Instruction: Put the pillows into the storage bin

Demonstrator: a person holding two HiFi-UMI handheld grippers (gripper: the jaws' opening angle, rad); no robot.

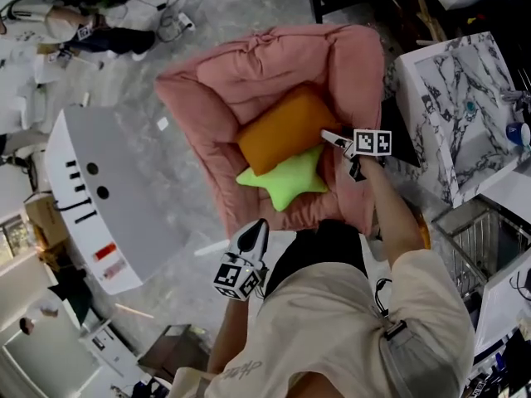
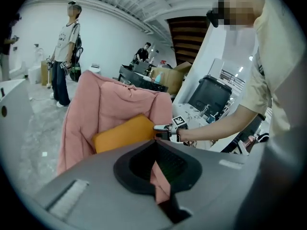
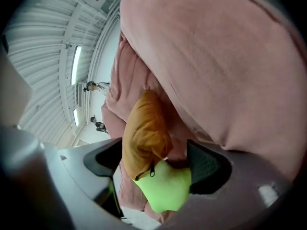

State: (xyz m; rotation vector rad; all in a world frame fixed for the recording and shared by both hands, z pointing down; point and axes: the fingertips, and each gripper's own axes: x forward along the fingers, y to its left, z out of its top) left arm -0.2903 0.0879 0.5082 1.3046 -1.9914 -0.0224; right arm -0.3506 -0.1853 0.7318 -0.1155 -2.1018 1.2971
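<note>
Now the right gripper [image 1: 332, 138] is spread wide around a corner of the orange pillow [image 1: 284, 128], just above the green pillow [image 1: 290, 181]. Both pillows lie on the pink chair [image 1: 249, 69]. By its front edge, the left gripper [image 1: 253, 232] is pressed together, empty.

Orange pillow [image 1: 286, 135] seemingly covers part of green pillow [image 1: 288, 182].

Even, bright indoor light; heavy fisheye vignetting and soft blur in both gripper views.
</note>
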